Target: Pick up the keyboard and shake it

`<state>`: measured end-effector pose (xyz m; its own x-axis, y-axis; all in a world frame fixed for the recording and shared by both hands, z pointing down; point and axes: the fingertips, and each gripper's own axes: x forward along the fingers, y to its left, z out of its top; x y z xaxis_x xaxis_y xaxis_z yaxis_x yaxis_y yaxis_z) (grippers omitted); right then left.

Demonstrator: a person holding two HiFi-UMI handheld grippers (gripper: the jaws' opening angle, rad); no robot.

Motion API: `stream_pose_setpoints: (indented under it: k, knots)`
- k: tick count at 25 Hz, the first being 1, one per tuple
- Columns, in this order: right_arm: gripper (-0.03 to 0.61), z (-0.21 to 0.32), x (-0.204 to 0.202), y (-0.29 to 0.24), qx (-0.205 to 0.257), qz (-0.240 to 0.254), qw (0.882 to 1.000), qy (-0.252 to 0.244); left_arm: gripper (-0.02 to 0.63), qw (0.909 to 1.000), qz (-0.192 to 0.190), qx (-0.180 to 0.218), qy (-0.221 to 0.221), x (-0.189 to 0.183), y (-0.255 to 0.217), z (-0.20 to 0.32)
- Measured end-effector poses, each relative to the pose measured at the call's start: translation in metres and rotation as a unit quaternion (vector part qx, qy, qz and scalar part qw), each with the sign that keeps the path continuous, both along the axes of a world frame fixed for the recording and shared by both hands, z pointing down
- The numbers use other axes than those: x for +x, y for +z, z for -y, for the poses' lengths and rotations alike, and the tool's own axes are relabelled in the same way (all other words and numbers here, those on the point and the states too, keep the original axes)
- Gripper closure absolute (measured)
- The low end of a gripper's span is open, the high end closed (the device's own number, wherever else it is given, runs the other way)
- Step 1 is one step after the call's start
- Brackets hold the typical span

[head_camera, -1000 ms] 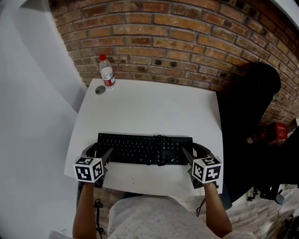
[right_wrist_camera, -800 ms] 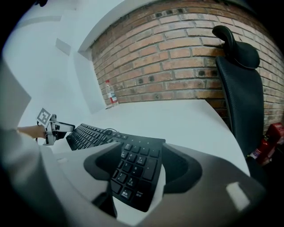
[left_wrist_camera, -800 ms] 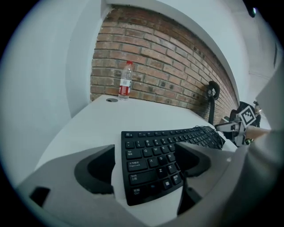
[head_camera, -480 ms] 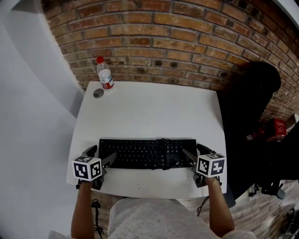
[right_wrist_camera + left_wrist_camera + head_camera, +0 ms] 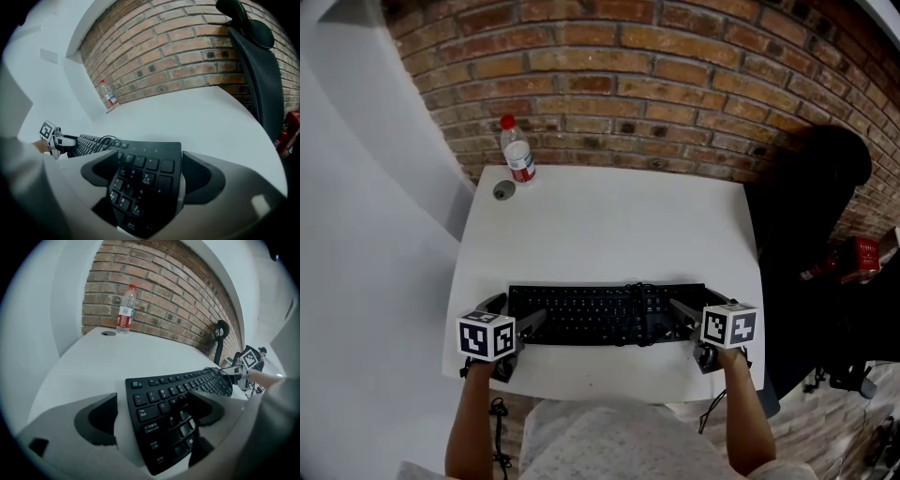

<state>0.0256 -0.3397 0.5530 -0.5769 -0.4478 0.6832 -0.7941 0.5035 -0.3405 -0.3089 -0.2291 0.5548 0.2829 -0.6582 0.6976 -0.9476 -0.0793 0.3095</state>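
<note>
One black full-size computer keyboard [image 5: 600, 314] lies flat along the near edge of the white desk [image 5: 609, 225], its ends reaching almost to the near corners, and a thin black cable [image 5: 639, 291] is looped over its keys right of the middle. My left gripper [image 5: 520, 309] straddles the left end: its jaws have just been opening and now stand wide. In the left gripper view one pad sits clear of the keyboard's corner and the other hangs over the letter keys, neither pressing. My right gripper [image 5: 694, 305] straddles the number-pad end the same way, jaws just opened wide, with a gap showing on both sides. At the far left corner stands a clear plastic bottle with a red cap [image 5: 517, 150], and a small grey disc [image 5: 502, 191] lies just beside it. A red brick wall [image 5: 675, 84] runs behind the far edge, and a black office chair [image 5: 811, 216] is off the right edge.
</note>
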Motion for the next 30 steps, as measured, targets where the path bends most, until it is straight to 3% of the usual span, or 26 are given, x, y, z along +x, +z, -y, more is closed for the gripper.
stream_pose_setpoints:
  k: [3, 4, 13, 14, 30]
  knots:
    - [0.145, 0.0, -0.002, 0.0, -0.008, -0.004, 1.0, -0.005, 0.169, 0.9997, -0.005, -0.022, 0.002, 0.003, 0.0, 0.0]
    - [0.147, 0.0, -0.002, 0.0, -0.011, -0.006, 1.0, -0.005, 0.208, 0.9995, -0.009, -0.029, 0.001, 0.004, 0.0, 0.0]
    - [0.161, 0.003, 0.0, 0.0, -0.017, -0.005, 1.0, 0.014, 0.219, 0.9987, -0.017, -0.044, -0.021, 0.003, 0.0, 0.003]
    - [0.188, 0.003, 0.002, -0.001, -0.017, -0.003, 1.0, 0.022, 0.219, 0.9986, -0.017, -0.044, -0.022, 0.003, 0.0, 0.003]
    - [0.204, -0.005, 0.005, -0.033, 0.046, -0.01, 0.999, 0.025, 0.235, 0.999, 0.005, 0.005, -0.043, 0.002, -0.023, -0.003]
